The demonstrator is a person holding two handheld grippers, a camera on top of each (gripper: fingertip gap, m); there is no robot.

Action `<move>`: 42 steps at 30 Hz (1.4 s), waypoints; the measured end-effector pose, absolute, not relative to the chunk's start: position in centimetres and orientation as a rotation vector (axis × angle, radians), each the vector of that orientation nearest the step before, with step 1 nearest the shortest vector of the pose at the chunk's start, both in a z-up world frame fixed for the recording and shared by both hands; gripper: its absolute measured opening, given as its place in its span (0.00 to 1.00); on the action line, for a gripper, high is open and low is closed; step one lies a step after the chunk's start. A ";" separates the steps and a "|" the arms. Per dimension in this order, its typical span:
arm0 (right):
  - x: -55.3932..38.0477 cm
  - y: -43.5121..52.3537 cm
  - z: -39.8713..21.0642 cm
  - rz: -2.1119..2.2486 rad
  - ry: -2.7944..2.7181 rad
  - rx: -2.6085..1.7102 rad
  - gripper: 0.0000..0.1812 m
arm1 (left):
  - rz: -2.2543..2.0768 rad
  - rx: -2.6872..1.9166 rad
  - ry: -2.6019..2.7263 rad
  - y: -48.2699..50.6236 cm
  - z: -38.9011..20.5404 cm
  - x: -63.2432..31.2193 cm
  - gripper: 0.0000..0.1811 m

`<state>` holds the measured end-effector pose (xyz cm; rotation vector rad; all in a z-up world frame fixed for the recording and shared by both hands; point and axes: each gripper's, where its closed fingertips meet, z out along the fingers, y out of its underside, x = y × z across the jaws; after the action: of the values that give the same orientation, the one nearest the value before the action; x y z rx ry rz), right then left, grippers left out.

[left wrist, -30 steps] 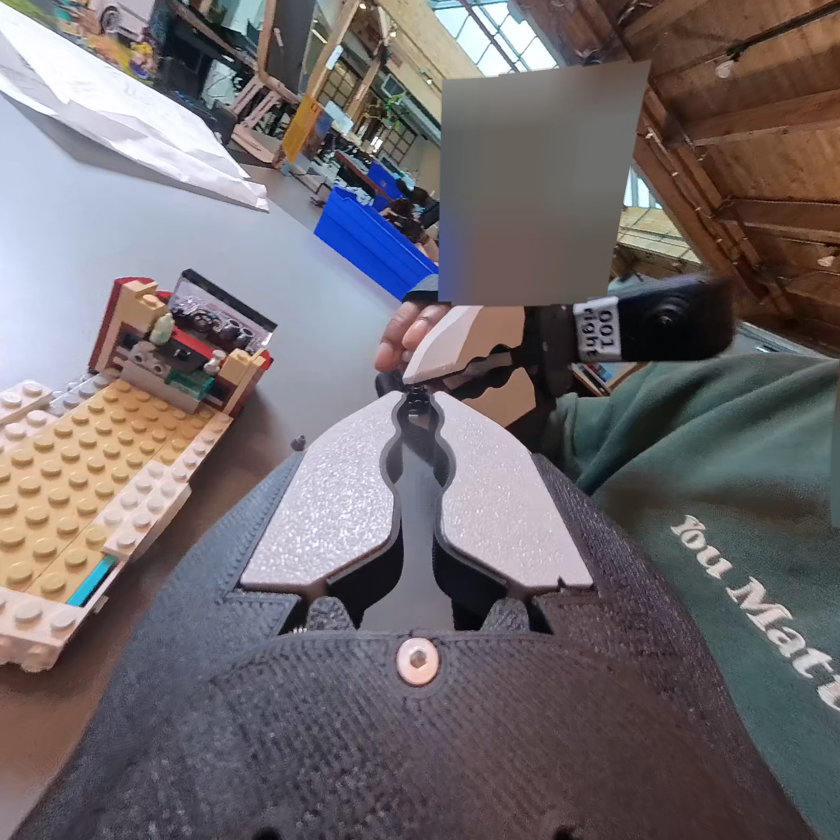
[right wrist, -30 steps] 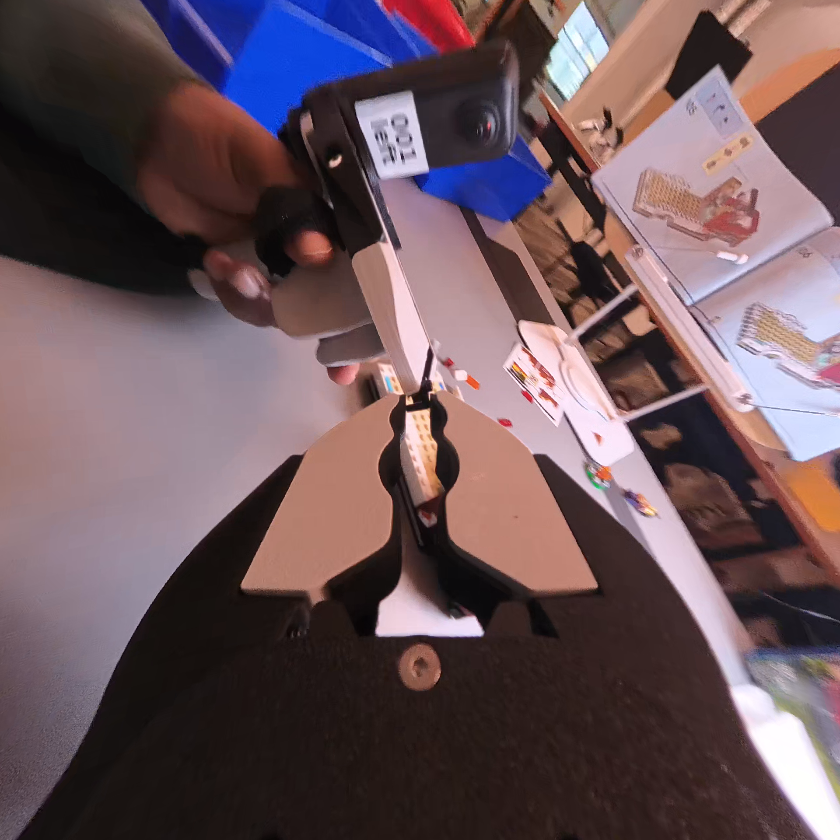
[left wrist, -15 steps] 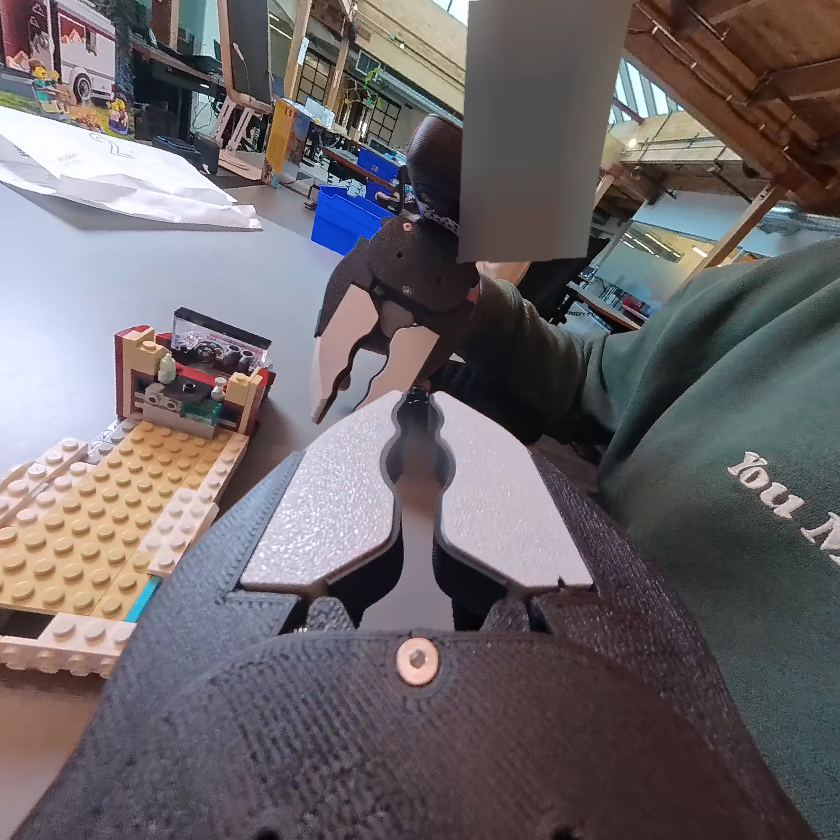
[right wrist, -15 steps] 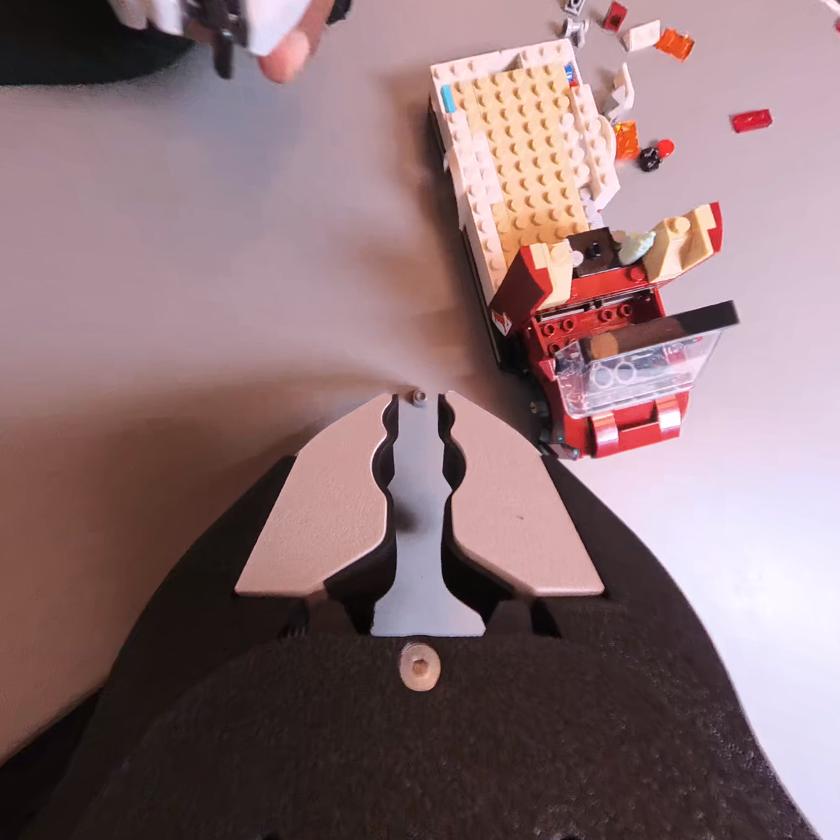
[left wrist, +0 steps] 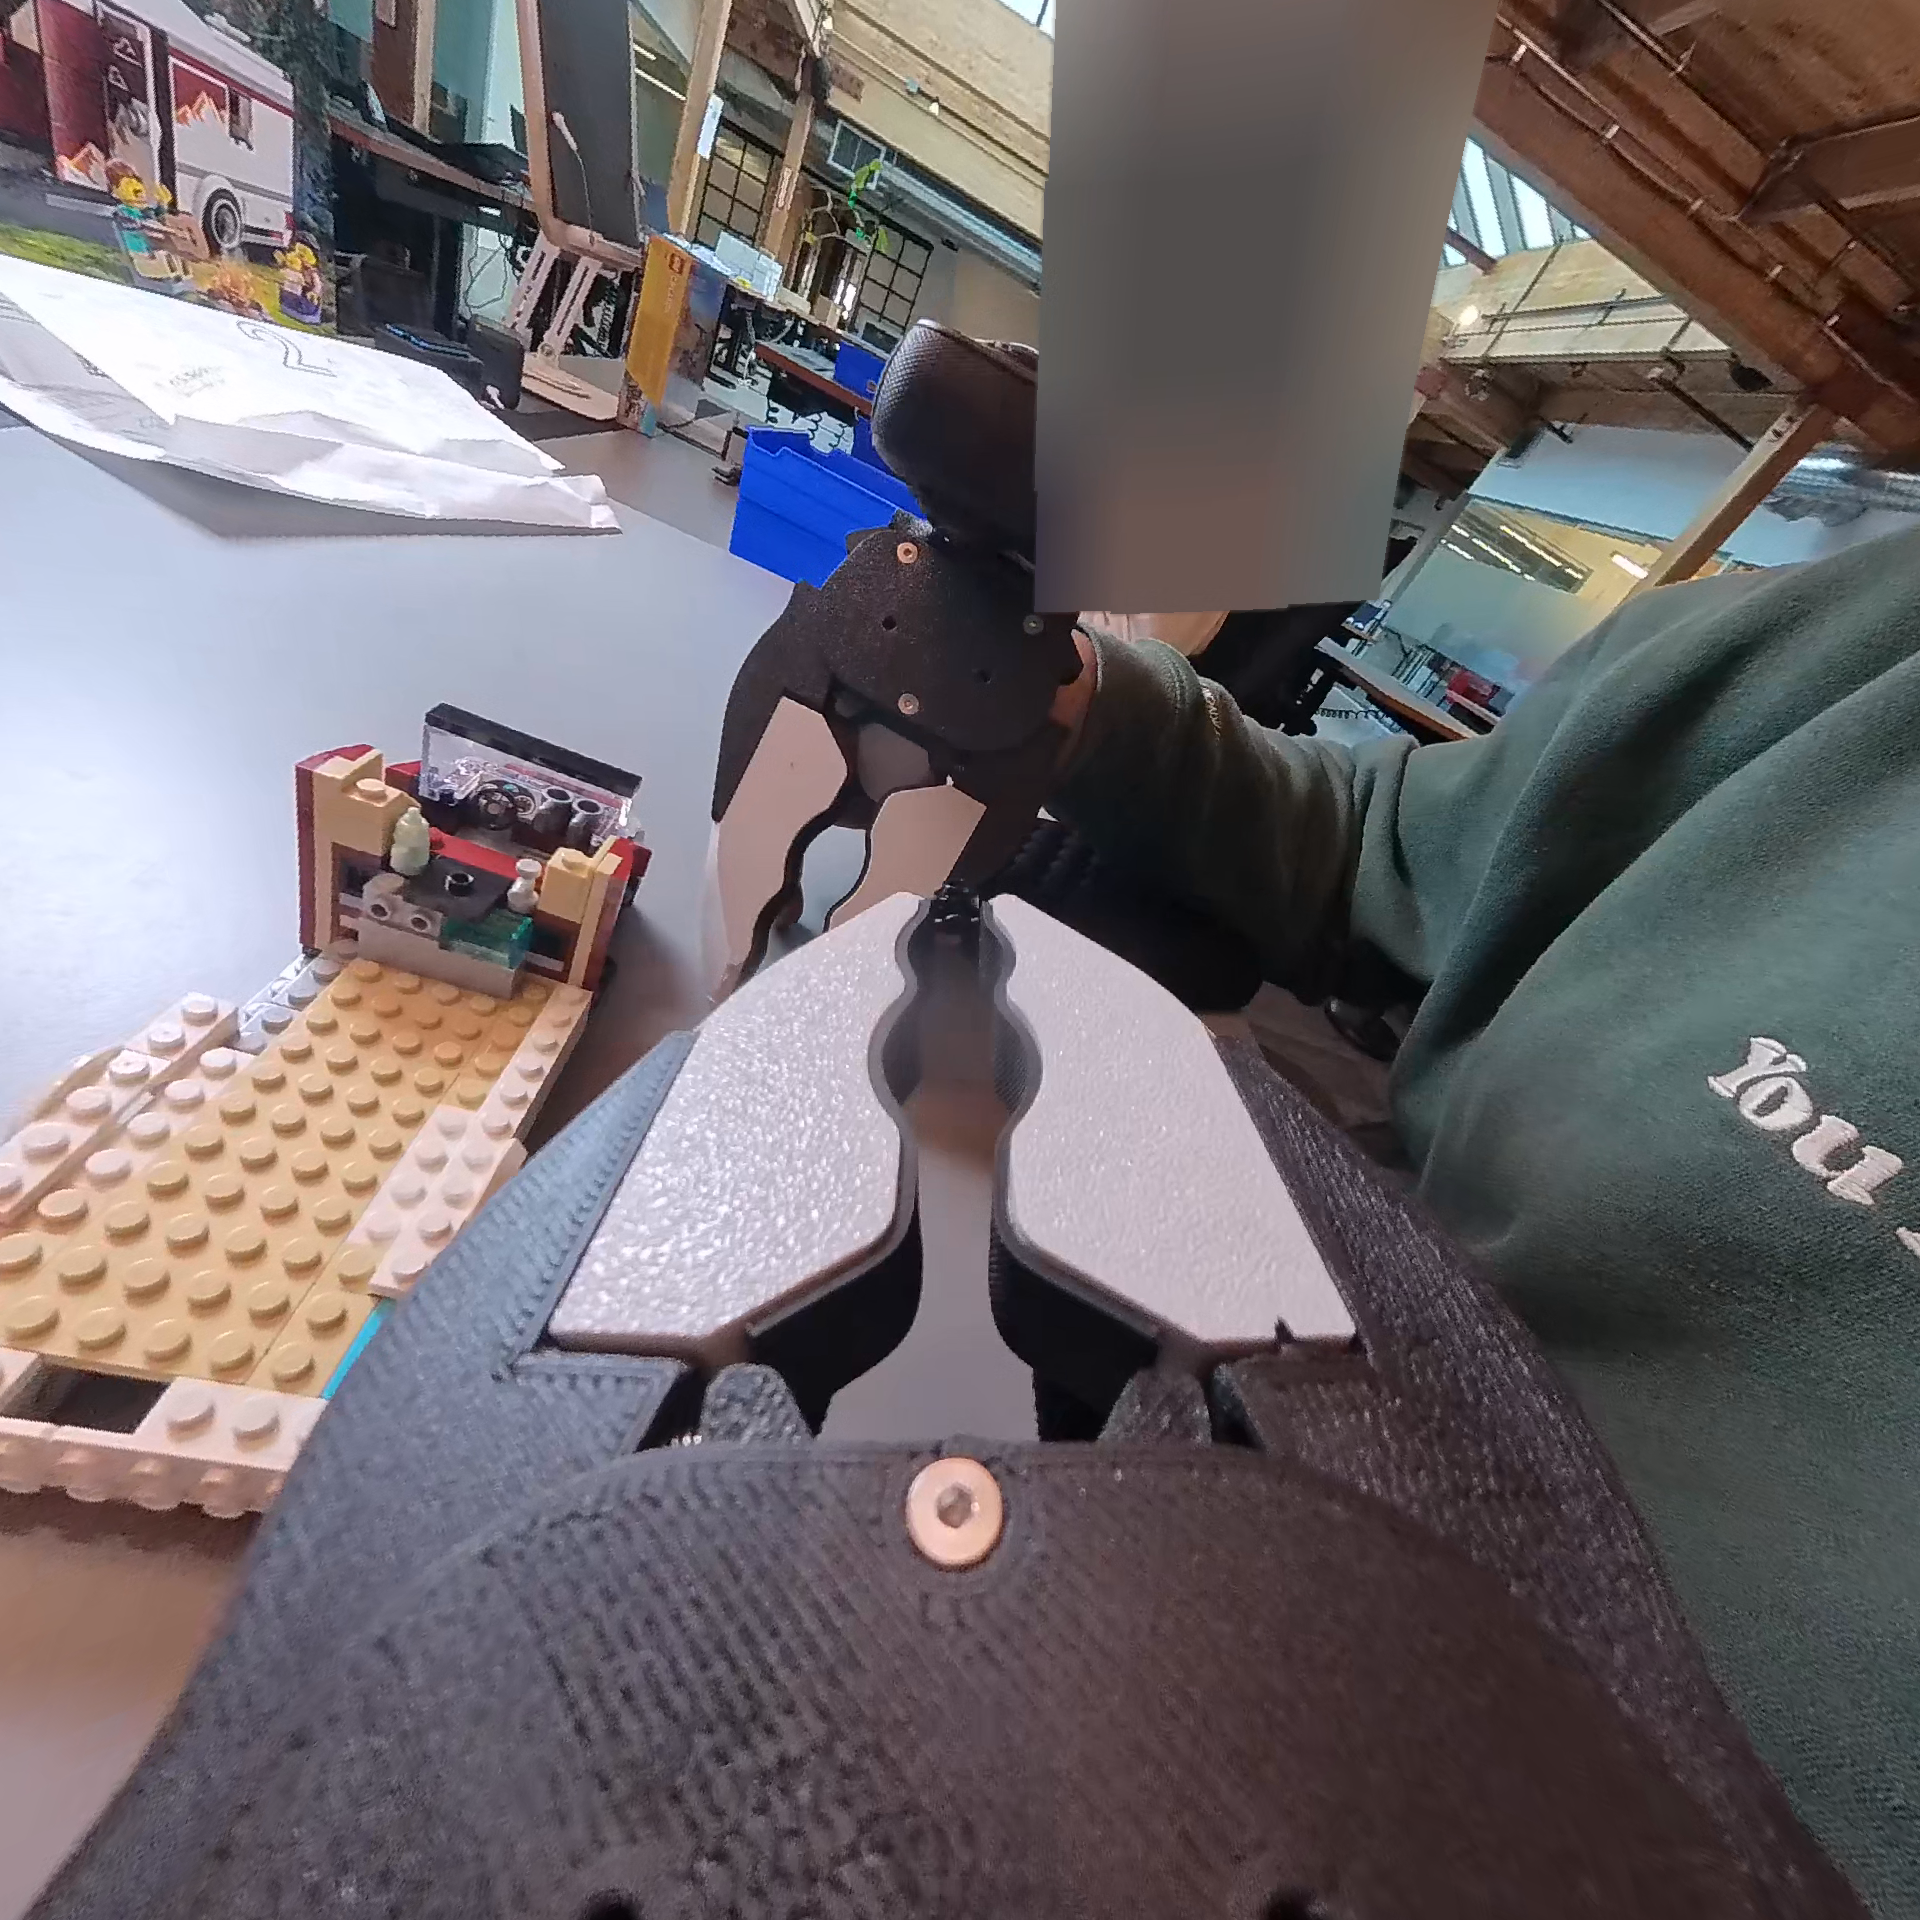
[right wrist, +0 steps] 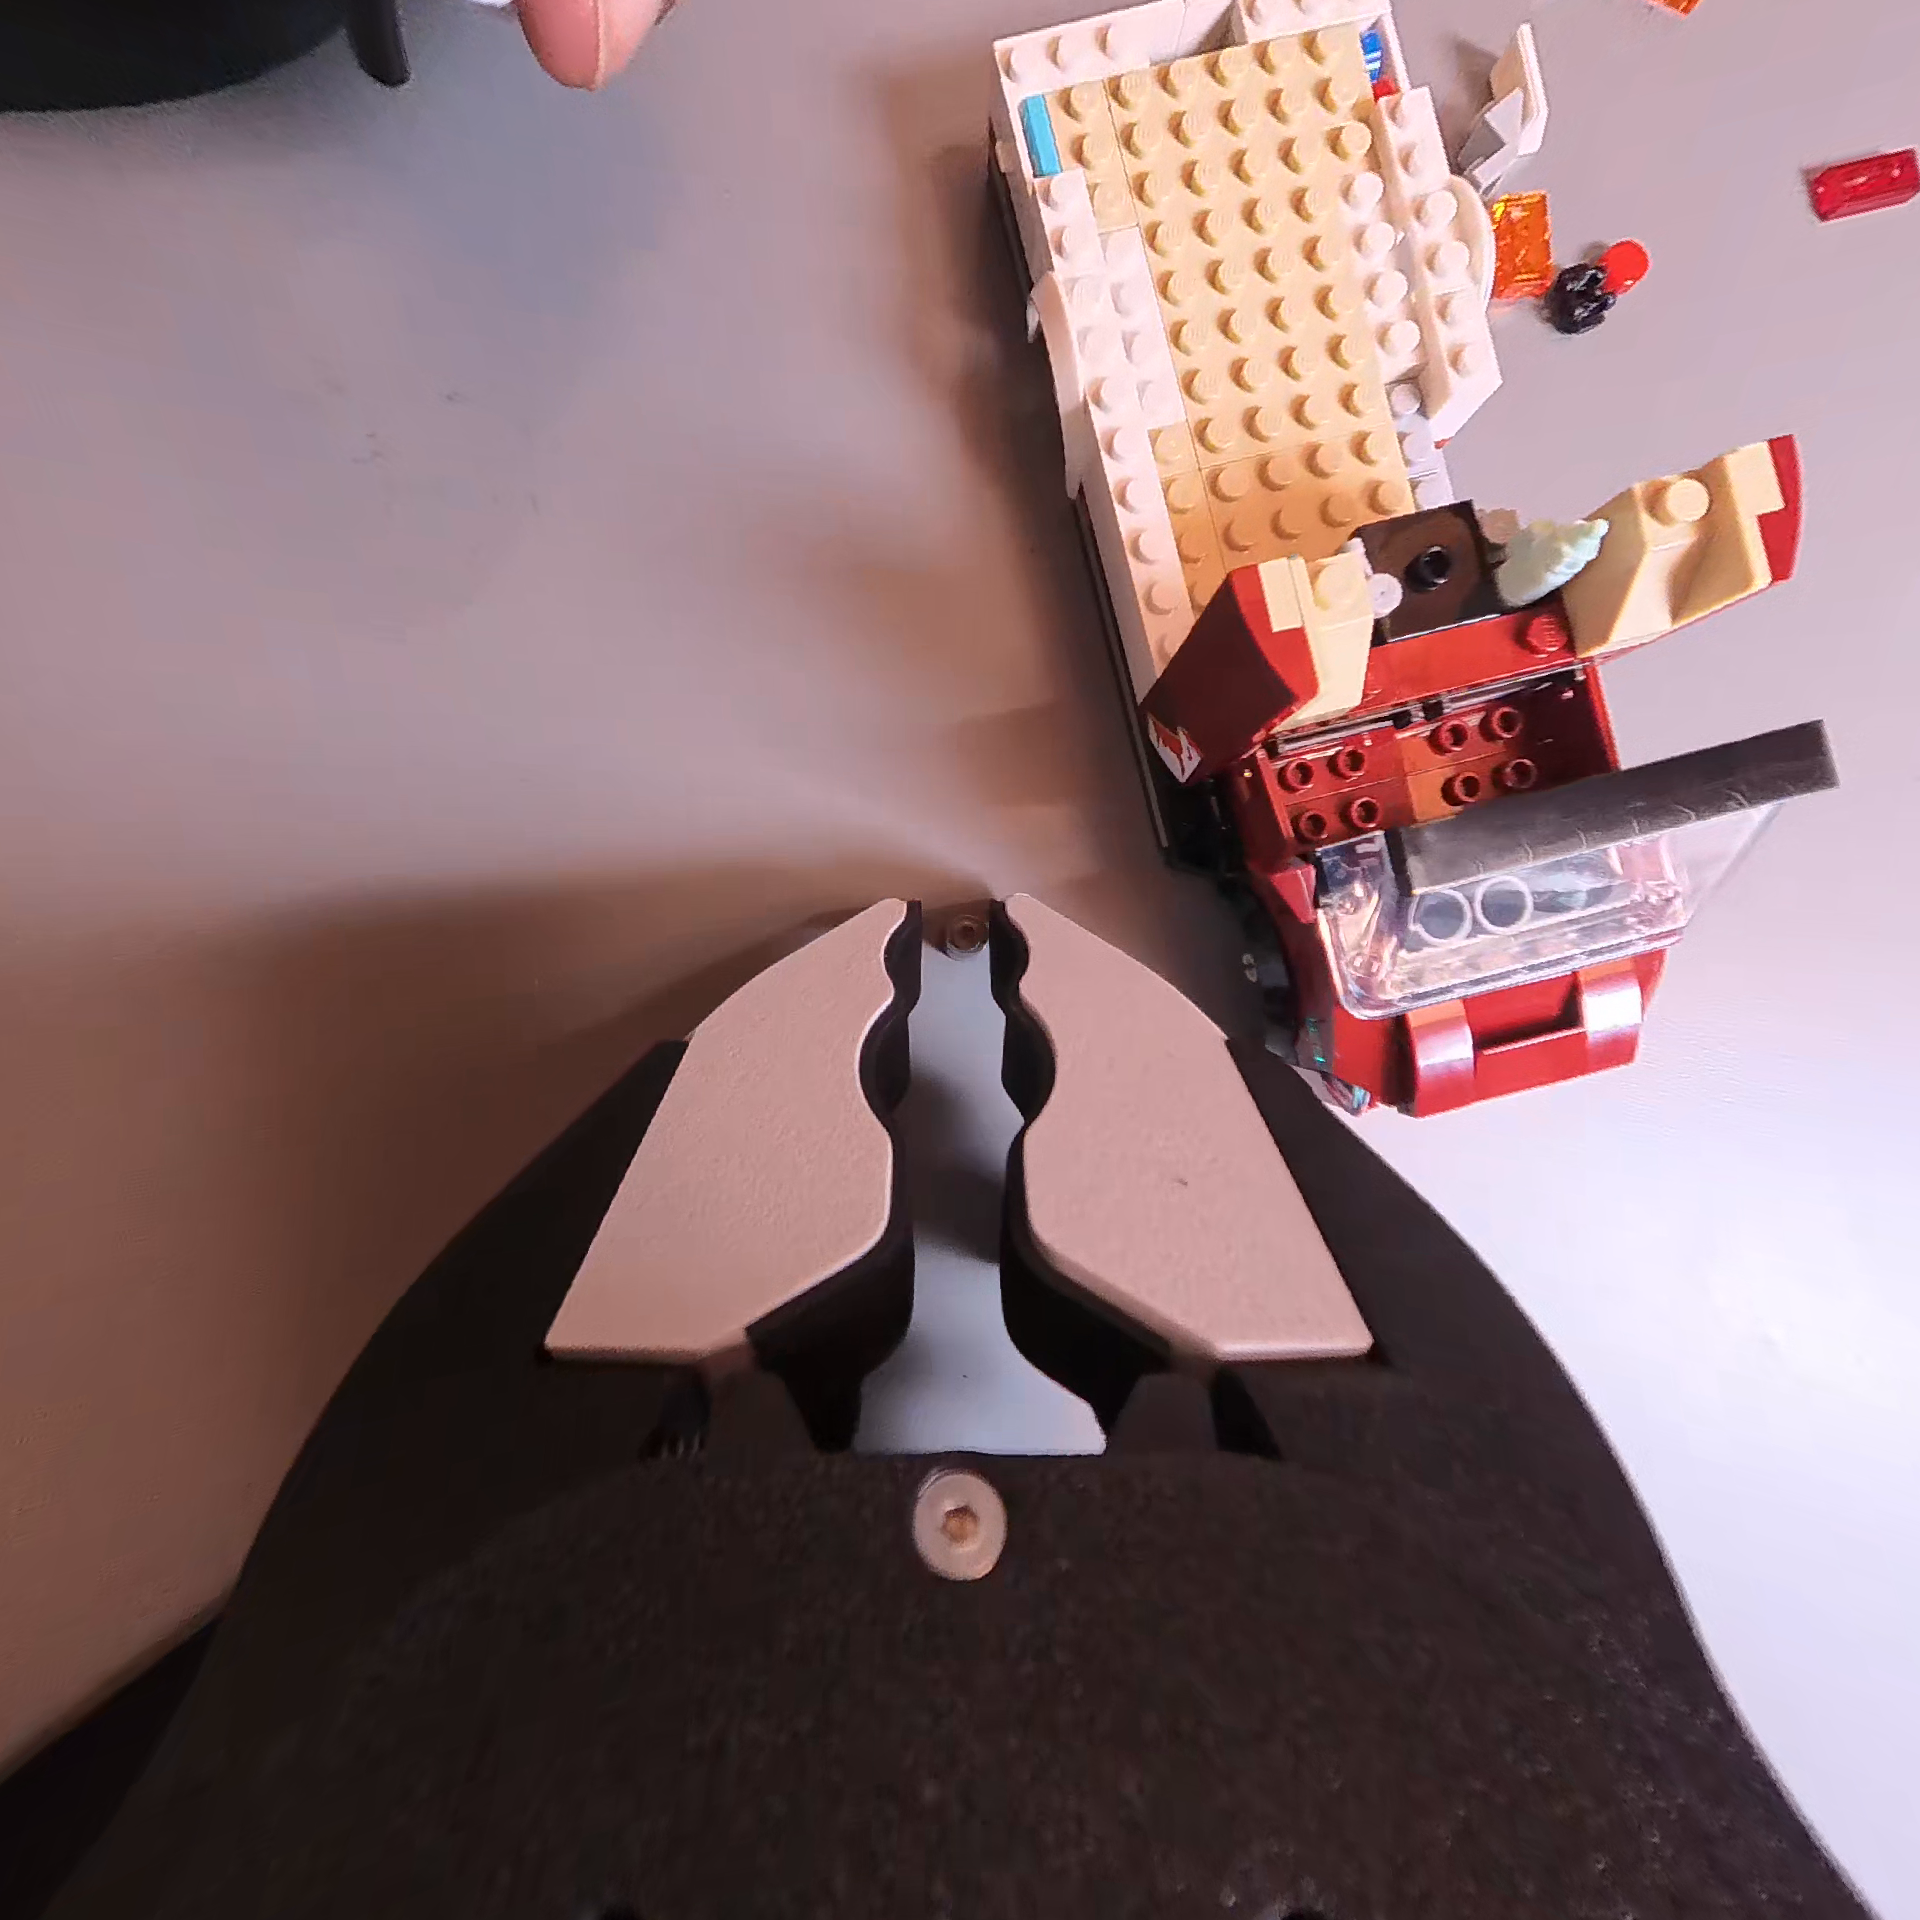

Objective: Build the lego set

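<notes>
The partly built lego camper (left wrist: 260,1122) lies on the grey table, with a tan studded floor and a red cab with a clear windscreen; it also shows in the right wrist view (right wrist: 1247,312). My left gripper (left wrist: 951,912) is shut on a small black piece (left wrist: 948,925), held just off the table to the right of the model. My right gripper (right wrist: 956,916) points straight down at the table left of the cab (right wrist: 1455,831), jaws slightly apart around a small grey round piece (right wrist: 961,932). It also shows in the left wrist view (left wrist: 779,956), just ahead of my left gripper.
Loose red (right wrist: 1865,182), orange (right wrist: 1522,234) and black (right wrist: 1579,296) pieces lie beyond the model. White paper bags (left wrist: 260,416) and blue bins (left wrist: 800,499) sit at the far side. A person's green sleeve (left wrist: 1558,935) fills the right. My right fingertips sit around 12 cm from my left ones. My right tips are roughly 7 cm from the cab (right wrist: 1455,831). The left camera catches it too, in the left wrist view (left wrist: 604,779). About 11 cm separates my right fingertips from the partly built lego camper (left wrist: 260,1122). My right wrist view (right wrist: 1306,307) looks at it from another angle.
My right gripper has swung from facing the left gripper to pointing down at the table by the cab, and its jaws have parted. My left gripper has kept the black piece.
</notes>
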<state>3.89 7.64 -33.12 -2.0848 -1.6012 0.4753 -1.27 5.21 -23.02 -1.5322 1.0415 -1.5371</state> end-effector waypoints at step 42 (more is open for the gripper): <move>-1.8 5.5 -32.8 0.542 -1.691 -1.931 0.11 | -1.413 -1.604 0.939 8.5 -24.1 -2.5 0.04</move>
<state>-1.75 5.46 -32.76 -1.9306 -1.6913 0.5421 -2.47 8.48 -24.06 -1.6043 0.9386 -1.4127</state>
